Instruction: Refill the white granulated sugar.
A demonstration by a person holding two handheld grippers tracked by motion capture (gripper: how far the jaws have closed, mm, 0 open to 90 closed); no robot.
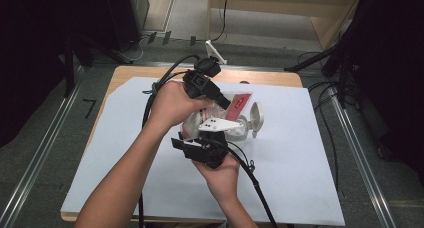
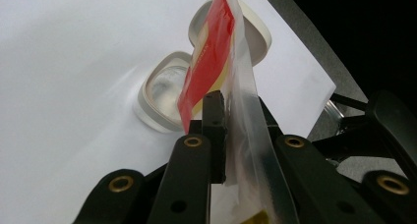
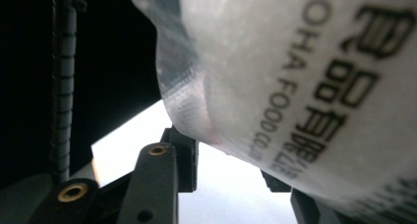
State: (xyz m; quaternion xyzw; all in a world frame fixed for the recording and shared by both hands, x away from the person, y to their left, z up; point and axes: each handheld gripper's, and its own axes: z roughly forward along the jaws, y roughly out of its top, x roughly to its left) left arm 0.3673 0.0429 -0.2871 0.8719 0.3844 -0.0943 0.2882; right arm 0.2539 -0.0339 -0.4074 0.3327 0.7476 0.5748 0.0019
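On the clear side of the pouch in the right gripper view, I read black print: "OHA FOOD CO." with the first letter cut off, beside a row of large Chinese characters. The red label in the left gripper view carries lettering too blurred for me to read.

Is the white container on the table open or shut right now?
Open. The container shows its hollow inside, and its lid lies apart beside it on the white sheet.
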